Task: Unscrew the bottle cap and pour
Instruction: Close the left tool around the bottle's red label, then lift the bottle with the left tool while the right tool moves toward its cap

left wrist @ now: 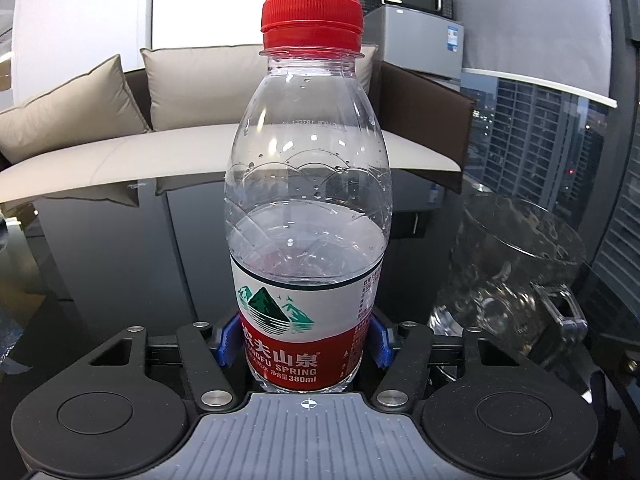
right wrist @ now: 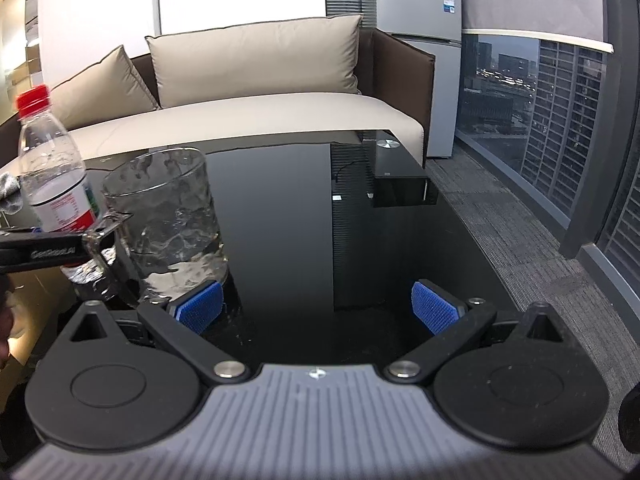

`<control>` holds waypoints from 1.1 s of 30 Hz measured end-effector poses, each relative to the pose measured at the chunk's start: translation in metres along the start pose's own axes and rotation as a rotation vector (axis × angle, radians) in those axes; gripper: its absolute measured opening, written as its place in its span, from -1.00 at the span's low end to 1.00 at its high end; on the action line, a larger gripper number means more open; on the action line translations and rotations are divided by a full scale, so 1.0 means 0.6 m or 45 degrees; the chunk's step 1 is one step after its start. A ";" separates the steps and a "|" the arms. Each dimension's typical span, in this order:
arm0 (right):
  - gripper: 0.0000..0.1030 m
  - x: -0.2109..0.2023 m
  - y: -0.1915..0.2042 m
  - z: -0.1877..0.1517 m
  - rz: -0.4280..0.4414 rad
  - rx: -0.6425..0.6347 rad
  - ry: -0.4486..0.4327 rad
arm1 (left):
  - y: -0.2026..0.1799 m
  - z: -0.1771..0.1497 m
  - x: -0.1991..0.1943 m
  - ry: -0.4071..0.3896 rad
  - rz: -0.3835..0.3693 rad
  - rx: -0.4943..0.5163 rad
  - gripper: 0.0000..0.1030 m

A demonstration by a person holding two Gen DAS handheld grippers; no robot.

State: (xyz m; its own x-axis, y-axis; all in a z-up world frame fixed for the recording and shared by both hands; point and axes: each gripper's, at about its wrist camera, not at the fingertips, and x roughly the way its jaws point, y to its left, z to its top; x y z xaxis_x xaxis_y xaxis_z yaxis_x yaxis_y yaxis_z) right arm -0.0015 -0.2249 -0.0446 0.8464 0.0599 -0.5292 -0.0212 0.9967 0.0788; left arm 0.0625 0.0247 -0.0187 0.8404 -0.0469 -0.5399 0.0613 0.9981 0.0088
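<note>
A clear water bottle with a red cap and a red and white label stands upright, about half full. My left gripper is shut on the bottle's lower body, its blue pads pressed against both sides. A clear glass stands on the black table to the bottle's right. In the right wrist view the bottle is at the far left, held by the left gripper, with the glass beside it. My right gripper is open and empty, to the right of the glass.
The glossy black table has a far edge near a beige sofa. A small black box sits at the table's far right. A grey fridge and a large window stand beyond, with carpet to the right.
</note>
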 end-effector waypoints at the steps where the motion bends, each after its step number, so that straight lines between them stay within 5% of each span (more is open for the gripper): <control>1: 1.00 0.002 -0.001 0.001 -0.002 0.005 0.002 | 0.001 -0.004 -0.005 -0.001 -0.005 0.001 0.10; 16: 1.00 0.019 -0.037 0.015 0.022 0.099 0.014 | -0.030 -0.063 -0.077 -0.010 -0.053 0.035 0.10; 33: 1.00 -0.037 -0.056 0.050 0.345 0.102 -0.081 | -0.093 -0.123 -0.158 -0.016 -0.135 0.118 0.10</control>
State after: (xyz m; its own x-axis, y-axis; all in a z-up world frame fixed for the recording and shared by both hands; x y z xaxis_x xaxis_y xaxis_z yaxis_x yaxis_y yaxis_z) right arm -0.0038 -0.2612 -0.0102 0.8474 0.3174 -0.4257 -0.2112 0.9370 0.2782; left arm -0.0603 -0.0235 -0.0301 0.8332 -0.1533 -0.5313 0.1995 0.9794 0.0302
